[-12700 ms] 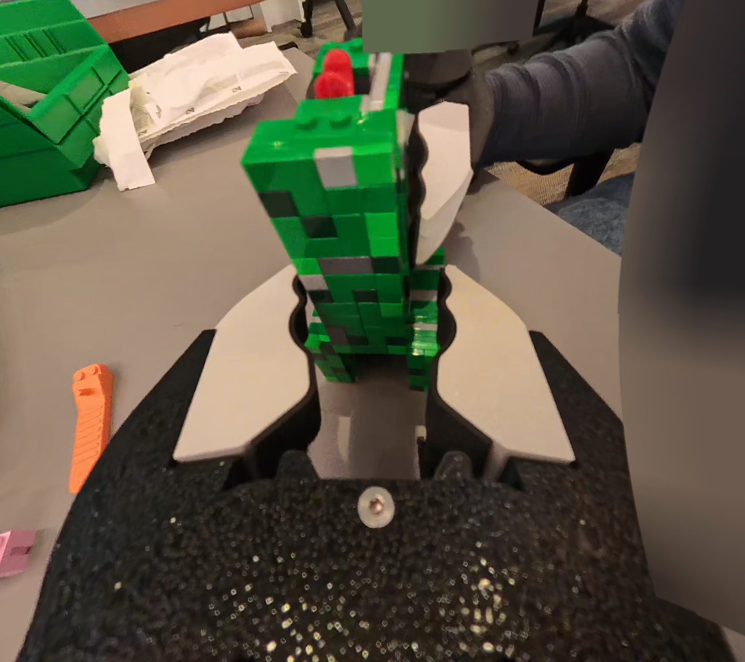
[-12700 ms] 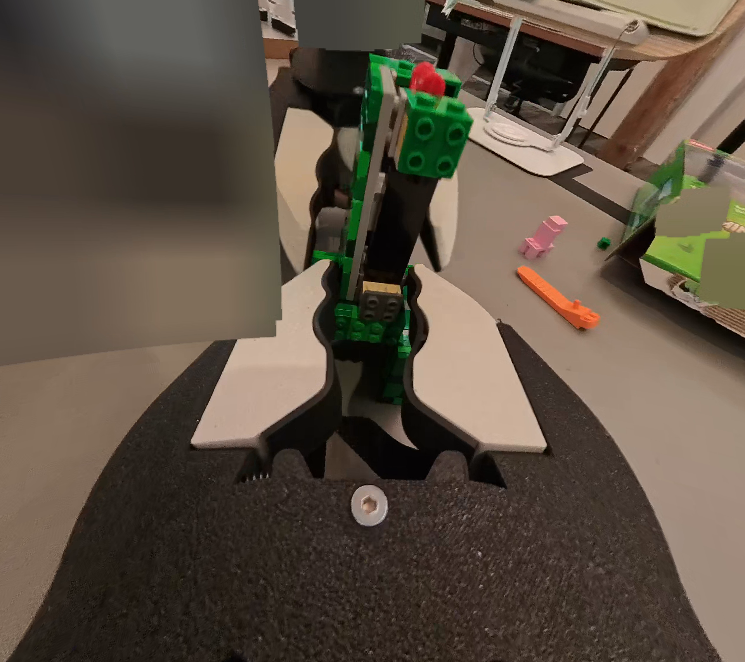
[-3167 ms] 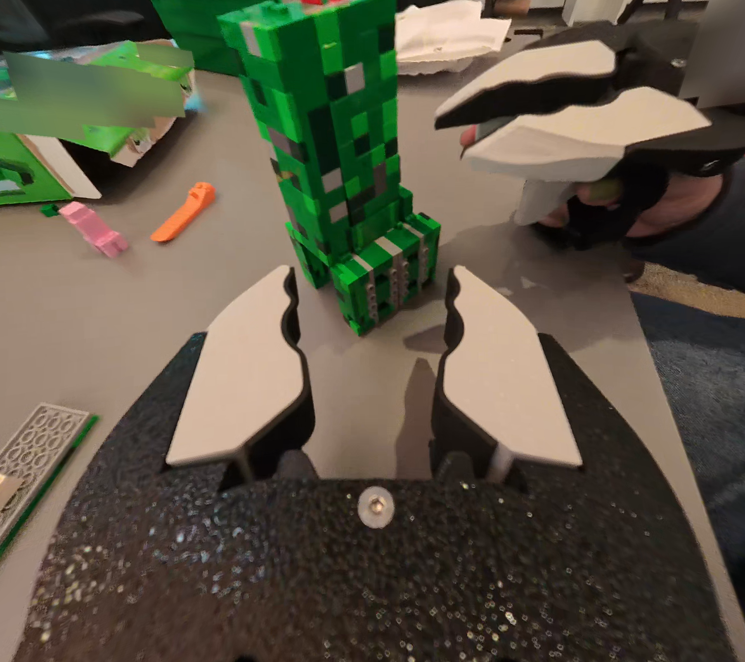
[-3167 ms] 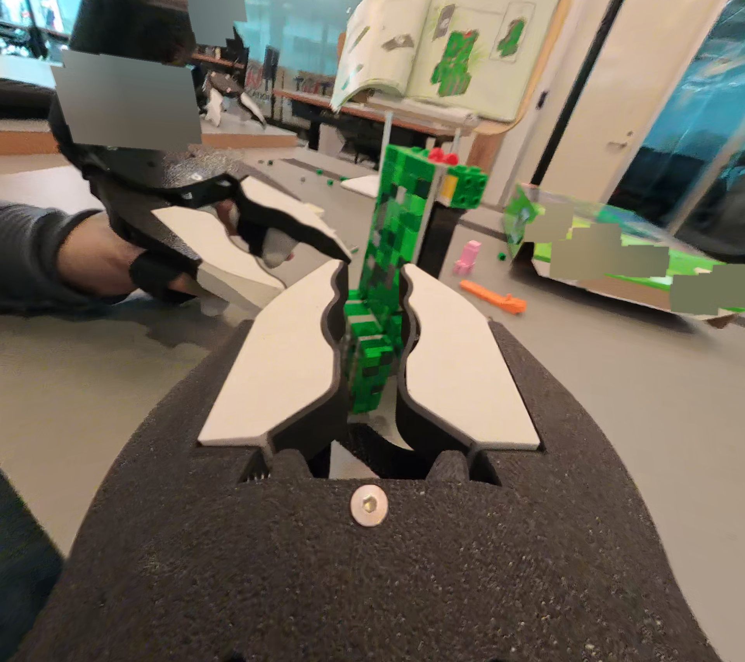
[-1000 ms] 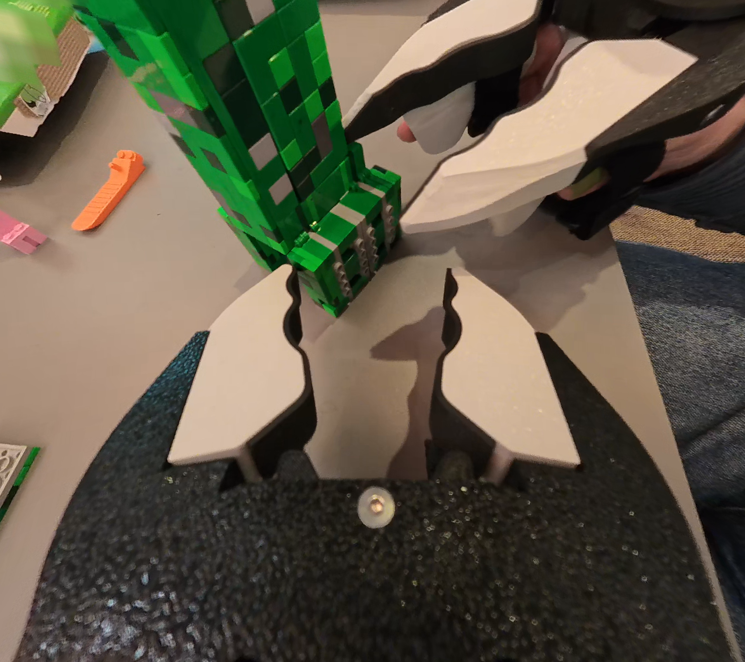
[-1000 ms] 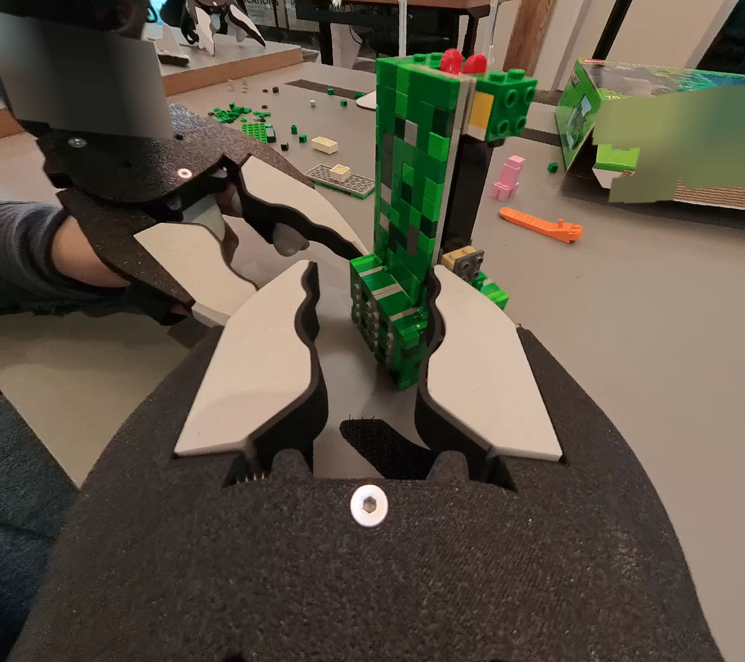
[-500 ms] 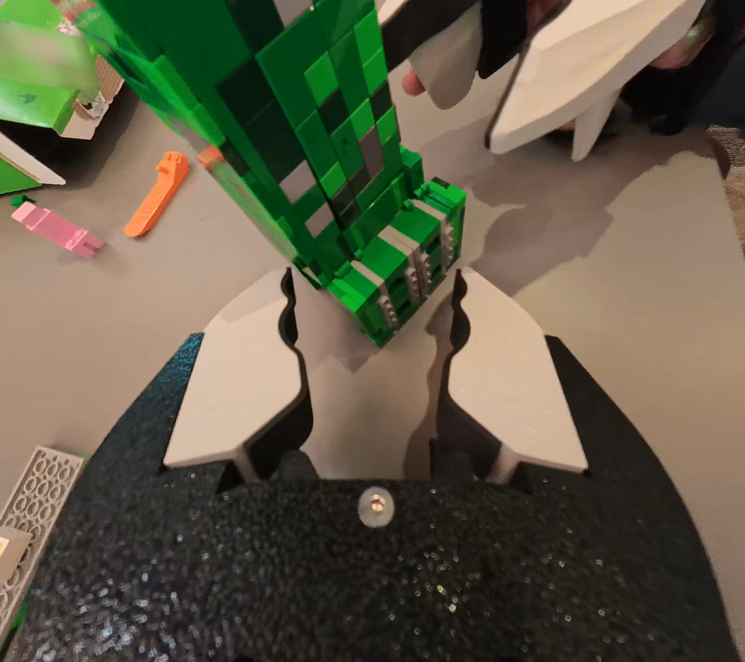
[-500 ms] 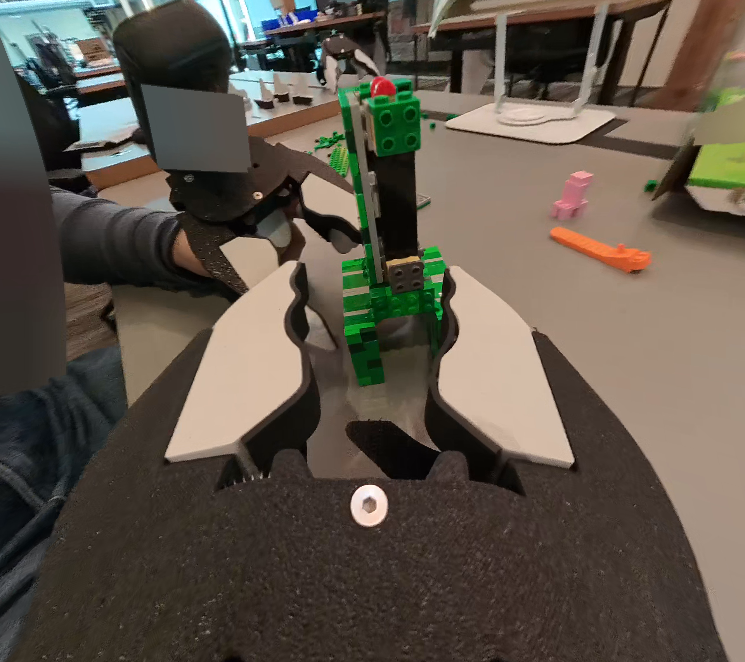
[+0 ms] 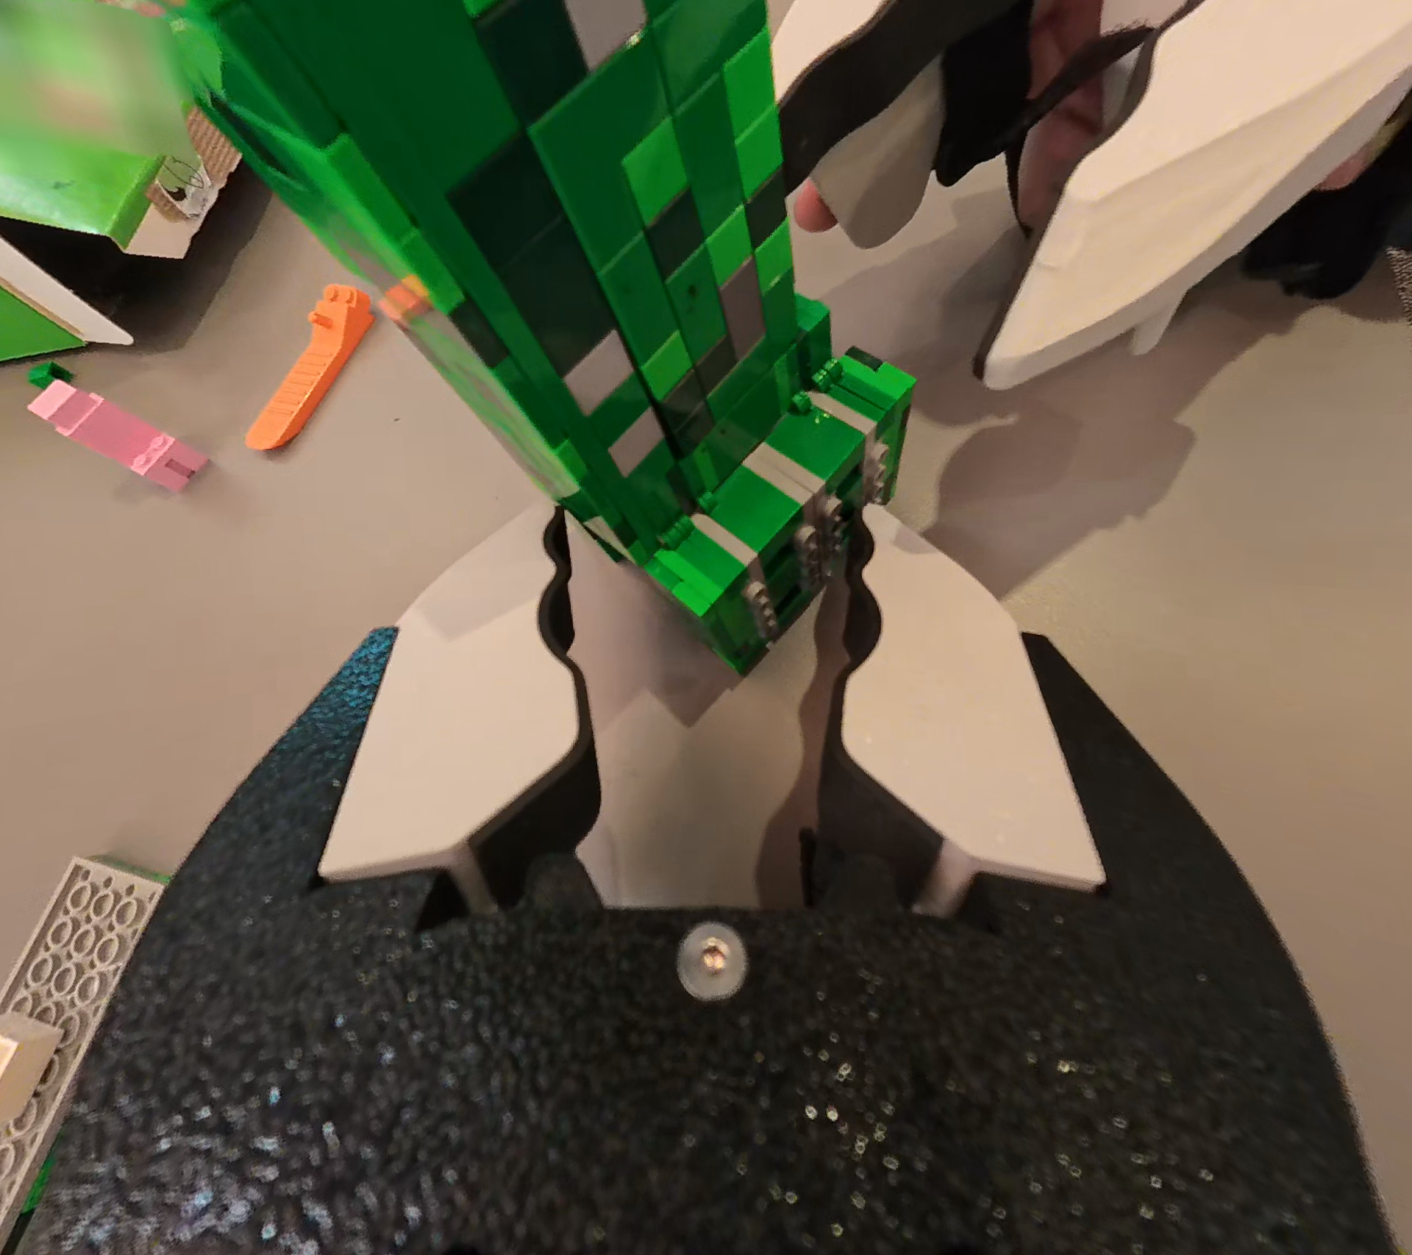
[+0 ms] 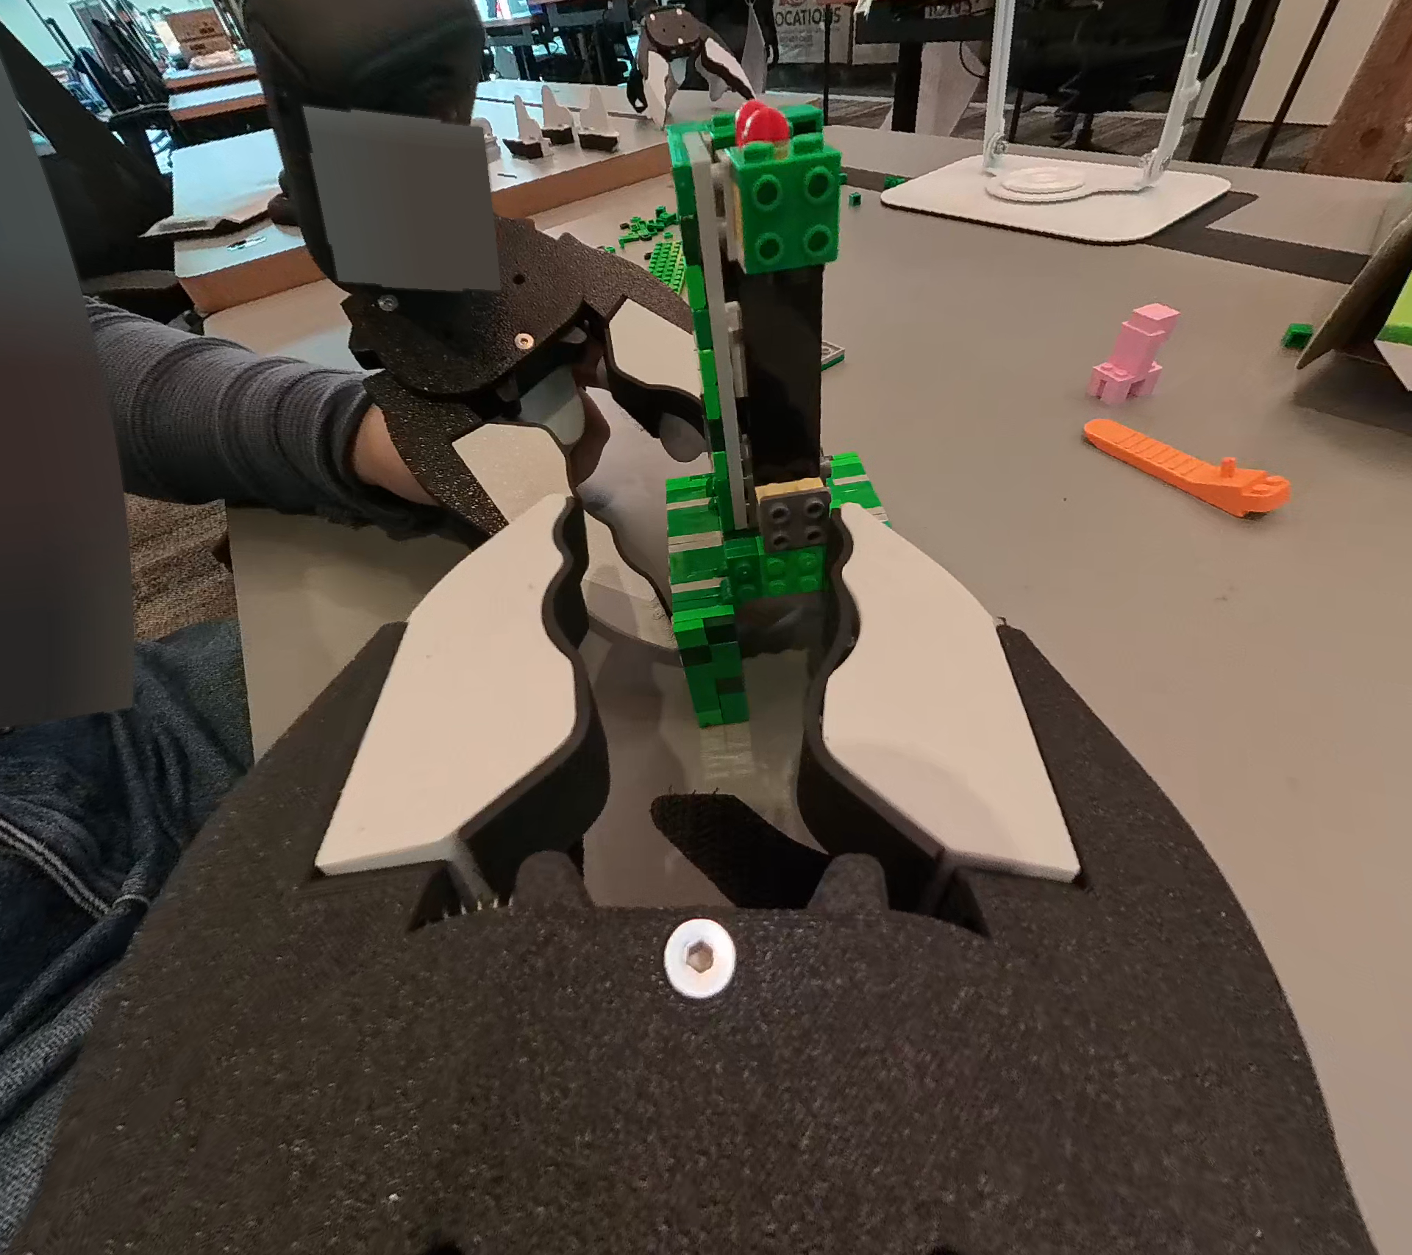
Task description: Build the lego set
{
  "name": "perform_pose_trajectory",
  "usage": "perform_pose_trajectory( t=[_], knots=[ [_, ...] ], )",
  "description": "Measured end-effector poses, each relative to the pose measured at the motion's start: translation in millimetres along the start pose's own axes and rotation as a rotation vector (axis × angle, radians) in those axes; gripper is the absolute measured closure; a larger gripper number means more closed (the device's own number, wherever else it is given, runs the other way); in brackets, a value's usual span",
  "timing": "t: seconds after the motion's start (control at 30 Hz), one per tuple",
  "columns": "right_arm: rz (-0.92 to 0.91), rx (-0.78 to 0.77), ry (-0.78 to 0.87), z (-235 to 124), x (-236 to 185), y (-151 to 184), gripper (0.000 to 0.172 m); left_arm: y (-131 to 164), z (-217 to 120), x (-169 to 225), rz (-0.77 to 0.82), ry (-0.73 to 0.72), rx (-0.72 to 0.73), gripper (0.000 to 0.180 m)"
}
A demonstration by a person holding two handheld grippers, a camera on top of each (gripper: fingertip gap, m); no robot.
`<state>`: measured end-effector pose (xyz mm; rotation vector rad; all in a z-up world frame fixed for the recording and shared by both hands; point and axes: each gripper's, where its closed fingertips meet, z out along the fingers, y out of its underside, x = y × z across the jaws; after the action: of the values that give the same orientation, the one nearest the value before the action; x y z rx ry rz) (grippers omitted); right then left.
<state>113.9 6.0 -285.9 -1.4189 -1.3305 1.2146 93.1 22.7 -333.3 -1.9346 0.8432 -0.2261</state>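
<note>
Far left in the left wrist view, a grey studded plate (image 9: 53, 974) lies at the edge of the grey worktop (image 9: 1146, 645). Beyond it are a pink brick figure (image 9: 114, 435), an orange brick separator (image 9: 309, 374) and a green box (image 9: 69, 179). The tall green brick figure (image 9: 611, 186) stands upright on the worktop at the middle, and the left gripper (image 9: 707, 553) has its open jaws around the figure's foot. Its left pad stands apart from the bricks, while its right fingertip (image 9: 863, 546) lies at the foot's grey studded side, and nothing is clamped. To the right the right gripper (image 9: 894, 232) comes in from the other side, jaws also spread. In its own view the right gripper (image 10: 707, 515) straddles the same foot, with a gap showing at its left pad and its right fingertip (image 10: 852, 530) against the dark grey studded block (image 10: 795, 515). A figure this tall and narrow would likely tip under a push high up. Contact kept low on the foot, with both pads brought in evenly, seems the steadier way to handle it. The left wrist view alone shows the mottled green front face and the grey plate. Only the right wrist view shows the back: a black column (image 10: 787, 362), a grey strip, a green studded block (image 10: 791, 209) topped by a red piece (image 10: 760, 121), loose green bricks (image 10: 649, 232) and a white book stand (image 10: 1070, 186) at the right. It also shows the left gripper (image 10: 603, 454) held by a sleeved hand.
</note>
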Motion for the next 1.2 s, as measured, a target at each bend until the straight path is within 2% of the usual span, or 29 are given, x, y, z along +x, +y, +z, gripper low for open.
perform_pose_trajectory(
  t=[0.4, 0.63, 0.83, 1.2],
  knots=[
    [0.007, -0.012, 0.02, 0.3, 2.5, 2.0, 0.115, 0.1, 1.2, 0.4, -0.007, 0.003, -0.004, 0.111],
    [-0.017, 0.042, 0.054, -7.4, 5.3, -2.7, 0.105, 1.2, -8.8, 4.0, -0.019, 0.032, 0.023, 0.111],
    [-0.005, -0.144, 0.027, -6.0, 11.3, 18.7, 0.096, -5.3, -35.3, -2.5, -0.042, 0.047, 0.124, 0.109],
    [-0.033, -0.197, 0.008, -5.3, 1.3, 27.0, 0.096, -7.5, -52.9, -13.4, -0.055, 0.056, 0.194, 0.102]
  ],
)
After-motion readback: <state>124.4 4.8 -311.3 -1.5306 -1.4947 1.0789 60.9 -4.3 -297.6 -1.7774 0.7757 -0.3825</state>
